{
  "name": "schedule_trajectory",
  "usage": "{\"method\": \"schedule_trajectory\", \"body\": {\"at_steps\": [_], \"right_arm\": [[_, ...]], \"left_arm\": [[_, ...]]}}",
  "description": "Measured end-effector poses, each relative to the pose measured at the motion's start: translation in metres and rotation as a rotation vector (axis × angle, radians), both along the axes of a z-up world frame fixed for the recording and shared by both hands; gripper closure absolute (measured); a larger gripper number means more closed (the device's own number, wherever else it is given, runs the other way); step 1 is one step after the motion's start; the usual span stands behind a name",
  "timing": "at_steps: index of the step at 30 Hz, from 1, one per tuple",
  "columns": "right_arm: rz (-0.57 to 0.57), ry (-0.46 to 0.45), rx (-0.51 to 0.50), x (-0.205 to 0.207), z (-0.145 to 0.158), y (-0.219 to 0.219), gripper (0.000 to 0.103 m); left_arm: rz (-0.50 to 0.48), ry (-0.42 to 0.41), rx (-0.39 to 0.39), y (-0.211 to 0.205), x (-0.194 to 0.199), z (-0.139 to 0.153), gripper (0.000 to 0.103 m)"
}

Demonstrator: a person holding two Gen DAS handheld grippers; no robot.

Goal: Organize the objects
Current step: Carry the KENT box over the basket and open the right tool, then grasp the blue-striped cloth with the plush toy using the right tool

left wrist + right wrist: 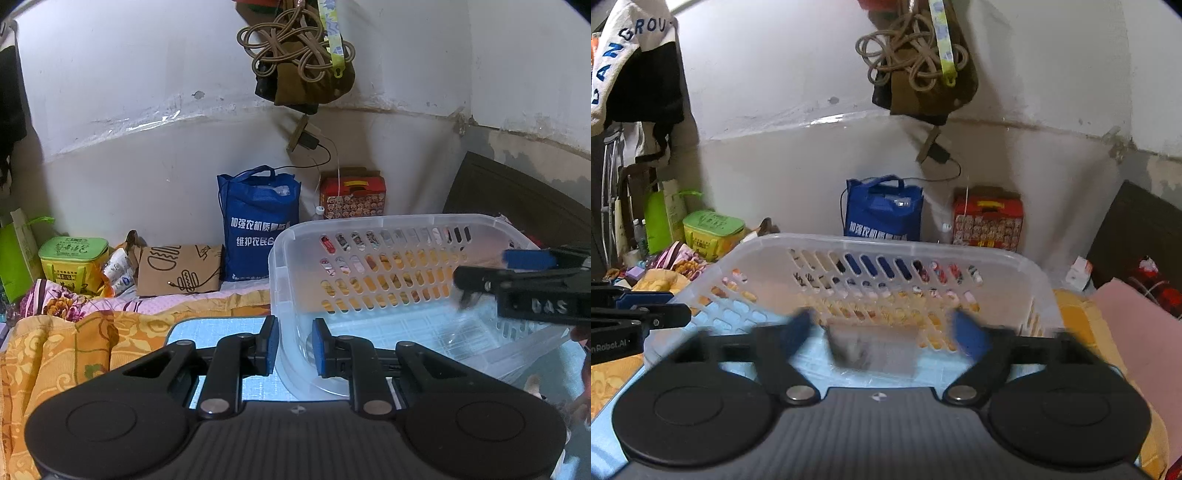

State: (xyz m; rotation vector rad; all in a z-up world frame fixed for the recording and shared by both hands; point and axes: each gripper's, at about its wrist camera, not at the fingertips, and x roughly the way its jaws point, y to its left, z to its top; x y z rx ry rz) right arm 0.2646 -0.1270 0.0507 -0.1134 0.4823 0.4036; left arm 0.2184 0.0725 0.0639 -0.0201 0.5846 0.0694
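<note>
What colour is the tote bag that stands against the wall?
The tote bag is blue with white Chinese lettering, clearest in the left wrist view.

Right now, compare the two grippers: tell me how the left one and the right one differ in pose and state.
The left gripper has its blue pads narrowly apart, straddling the near corner rim of the clear basket; the right gripper is spread wide open. The left gripper looks sharp and steady, while the right gripper is motion-blurred, with a blurry grey object between its fingers over the basket's inside. Both are black with blue pads.
</note>
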Motion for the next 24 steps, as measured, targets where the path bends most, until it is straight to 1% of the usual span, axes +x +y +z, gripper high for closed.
{"method": "schedule_trajectory", "body": {"at_steps": [2, 5, 8, 10, 13, 16, 19, 21, 24], "right_arm": [[-0.015, -0.065, -0.01, -0.011, 0.003, -0.002, 0.0], [-0.039, -0.093, -0.014, -0.019, 0.008, -0.007, 0.0], [-0.054, -0.096, 0.042, -0.033, 0.007, -0.026, 0.0], [-0.07, -0.097, 0.086, -0.05, 0.004, -0.045, 0.0], [-0.117, -0.126, 0.134, -0.082, -0.001, -0.074, 0.0], [-0.165, -0.169, 0.15, -0.112, -0.012, -0.096, 0.0], [-0.197, -0.148, 0.157, -0.128, -0.033, -0.106, 0.0], [-0.192, -0.101, 0.131, -0.129, -0.048, -0.102, 0.0], [-0.175, -0.055, 0.108, -0.127, -0.066, -0.09, 0.0]], "left_arm": [[-0.001, 0.0, 0.0, 0.0, 0.0, 0.0, 0.08], [-0.001, 0.0, -0.002, -0.001, 0.0, 0.0, 0.079], [-0.002, 0.0, -0.005, 0.0, 0.0, 0.0, 0.079], [-0.004, 0.0, -0.009, 0.0, -0.001, 0.0, 0.079], [-0.008, -0.002, -0.011, 0.0, -0.001, 0.0, 0.079], [-0.011, -0.004, -0.012, 0.002, -0.001, 0.0, 0.079], [-0.01, -0.005, -0.01, 0.001, -0.002, -0.001, 0.079], [-0.008, -0.006, -0.006, 0.001, -0.002, -0.002, 0.079], [-0.006, -0.006, -0.004, 0.0, -0.001, -0.002, 0.079]]}}
